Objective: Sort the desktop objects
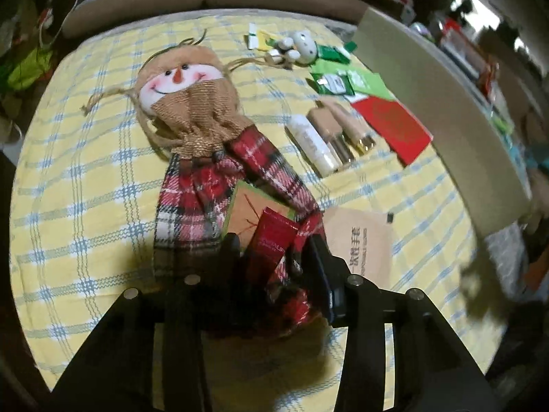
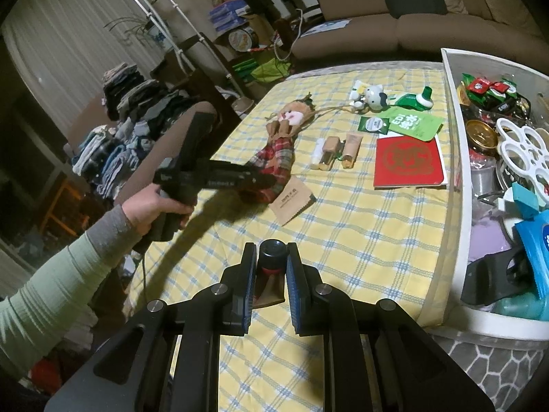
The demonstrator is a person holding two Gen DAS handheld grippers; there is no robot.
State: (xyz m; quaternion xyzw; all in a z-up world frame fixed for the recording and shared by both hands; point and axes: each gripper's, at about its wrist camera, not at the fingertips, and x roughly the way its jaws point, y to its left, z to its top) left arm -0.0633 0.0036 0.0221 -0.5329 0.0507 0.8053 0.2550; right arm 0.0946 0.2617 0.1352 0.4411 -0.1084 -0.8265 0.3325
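My left gripper (image 1: pixel 274 243) is shut on a red tube (image 1: pixel 271 240), held over the plaid legs of a snowman doll (image 1: pixel 192 103) that lies on the yellow checked tablecloth (image 1: pixel 85 189). A tan card (image 1: pixel 250 209) sits under the tube. My right gripper (image 2: pixel 271 257) is shut on a small tube with a black cap (image 2: pixel 271 250), above the near part of the cloth (image 2: pixel 360 240). The left gripper (image 2: pixel 254 182) and the hand holding it also show in the right wrist view, over the doll (image 2: pixel 281 137).
Three cosmetic tubes (image 1: pixel 329 137), a red booklet (image 1: pixel 391 127), green sachets (image 1: pixel 346 82) and a white cat figure (image 1: pixel 302 44) lie at the far right. A brown paper packet (image 1: pixel 363 240) lies beside the doll. A white bin (image 2: pixel 453 137) full of items stands on the right.
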